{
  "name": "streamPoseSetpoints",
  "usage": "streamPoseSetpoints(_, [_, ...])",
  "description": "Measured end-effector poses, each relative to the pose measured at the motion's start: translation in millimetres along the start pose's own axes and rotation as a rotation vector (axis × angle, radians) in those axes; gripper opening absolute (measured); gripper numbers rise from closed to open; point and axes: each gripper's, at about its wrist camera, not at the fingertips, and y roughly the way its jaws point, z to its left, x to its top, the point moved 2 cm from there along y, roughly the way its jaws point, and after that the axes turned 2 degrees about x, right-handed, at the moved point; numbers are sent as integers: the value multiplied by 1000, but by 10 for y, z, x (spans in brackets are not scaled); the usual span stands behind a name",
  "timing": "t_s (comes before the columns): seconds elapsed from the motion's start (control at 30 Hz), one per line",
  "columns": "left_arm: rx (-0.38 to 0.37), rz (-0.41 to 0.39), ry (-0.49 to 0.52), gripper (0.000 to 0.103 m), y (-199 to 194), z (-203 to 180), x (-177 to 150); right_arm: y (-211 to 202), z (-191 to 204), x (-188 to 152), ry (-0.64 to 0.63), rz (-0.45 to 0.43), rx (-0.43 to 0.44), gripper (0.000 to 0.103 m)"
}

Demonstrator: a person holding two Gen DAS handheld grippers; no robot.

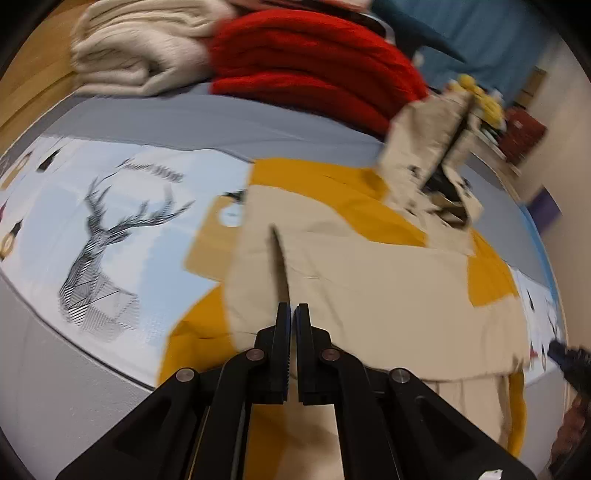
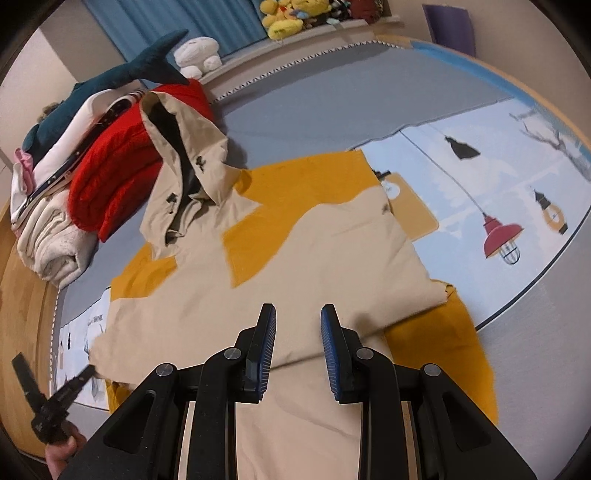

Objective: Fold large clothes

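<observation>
Flat on the bed, the beige-and-mustard hooded jacket (image 2: 332, 258) lies under the closed left gripper (image 1: 293, 308); right gripper (image 2: 298, 310) spread.

Home bedroom, or a kid's room.
Printed play mat (image 2: 480, 155) on wood floor (image 2: 22, 314), blue curtain (image 2: 177, 18), plush toys (image 2: 291, 16) on a ledge (shark (image 2: 110, 74) too), folded knitwear (image 1: 295, 55).
</observation>
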Motion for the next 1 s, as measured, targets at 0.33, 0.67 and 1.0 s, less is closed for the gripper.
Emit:
streamPoseSetpoints(0.33, [-78, 83, -155, 7, 219, 359, 35, 423, -180, -24, 40, 75, -9, 27])
streamPoseSetpoints(0.67, [-173, 146, -151, 30, 427, 240, -58, 862, -518, -134, 133, 202, -52, 27])
streamPoseSetpoints(1.0, [-97, 51, -13, 2, 326, 93, -1, 851, -533, -130, 113, 198, -123, 27])
